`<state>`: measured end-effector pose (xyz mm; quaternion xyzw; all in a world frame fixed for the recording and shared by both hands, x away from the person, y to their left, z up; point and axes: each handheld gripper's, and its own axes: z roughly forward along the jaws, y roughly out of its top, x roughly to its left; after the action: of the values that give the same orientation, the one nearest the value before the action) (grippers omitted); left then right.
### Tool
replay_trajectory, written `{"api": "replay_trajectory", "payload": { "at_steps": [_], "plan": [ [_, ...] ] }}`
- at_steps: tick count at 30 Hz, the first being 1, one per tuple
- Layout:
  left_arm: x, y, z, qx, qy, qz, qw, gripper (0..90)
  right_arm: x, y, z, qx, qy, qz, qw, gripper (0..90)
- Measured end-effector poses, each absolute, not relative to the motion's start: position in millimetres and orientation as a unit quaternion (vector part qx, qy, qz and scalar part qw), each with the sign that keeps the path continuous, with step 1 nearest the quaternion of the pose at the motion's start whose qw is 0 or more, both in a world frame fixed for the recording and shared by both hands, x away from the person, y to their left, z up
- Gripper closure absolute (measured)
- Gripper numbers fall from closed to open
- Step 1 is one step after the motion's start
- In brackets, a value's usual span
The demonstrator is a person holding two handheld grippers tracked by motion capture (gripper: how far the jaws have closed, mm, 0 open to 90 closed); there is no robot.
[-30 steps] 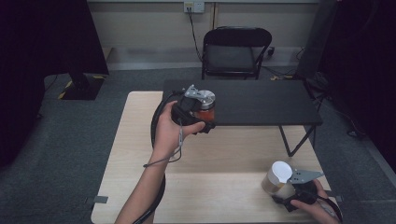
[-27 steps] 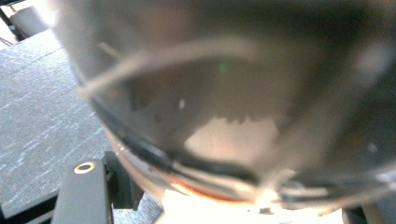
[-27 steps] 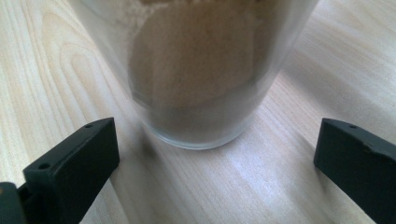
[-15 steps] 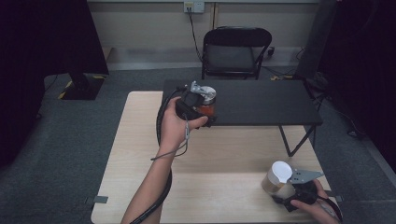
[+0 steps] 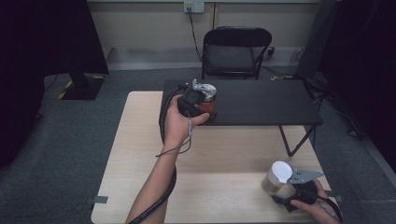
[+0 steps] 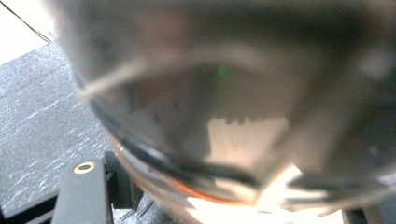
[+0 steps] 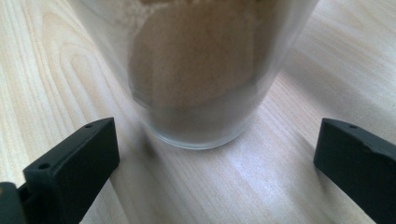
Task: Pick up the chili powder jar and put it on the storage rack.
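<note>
Fingers of left gripper point(image 5: 201, 99) stay clamped on jar point(image 5: 208, 100), carried slightly farther over black table point(image 5: 261, 105); right gripper point(image 5: 285, 189) fingers apart, unmoved.

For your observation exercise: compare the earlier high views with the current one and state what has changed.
The left gripper, shut on the red-filled jar, carried it farther from the person over the black table. The right gripper, open around the white-lidded jar, stayed put.
</note>
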<state>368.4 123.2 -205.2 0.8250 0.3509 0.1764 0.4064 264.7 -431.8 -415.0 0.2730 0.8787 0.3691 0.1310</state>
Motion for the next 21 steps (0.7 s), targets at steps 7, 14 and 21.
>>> {"api": "replay_trajectory", "payload": {
  "at_steps": [7,14,21],
  "plan": [
    [369.8,119.5,-207.0,0.821,0.357,0.18,0.408,30.6,264.8,-431.9,-415.0,0.273,0.879,0.369,0.131,0.0],
    [371.4,115.9,-207.5,0.817,0.364,0.181,0.409,30.5,264.7,-431.8,-415.0,0.273,0.879,0.369,0.131,0.0],
    [371.4,115.1,-207.6,0.816,0.366,0.182,0.408,30.5,264.7,-431.8,-415.0,0.273,0.879,0.369,0.131,0.0]
  ]
}}
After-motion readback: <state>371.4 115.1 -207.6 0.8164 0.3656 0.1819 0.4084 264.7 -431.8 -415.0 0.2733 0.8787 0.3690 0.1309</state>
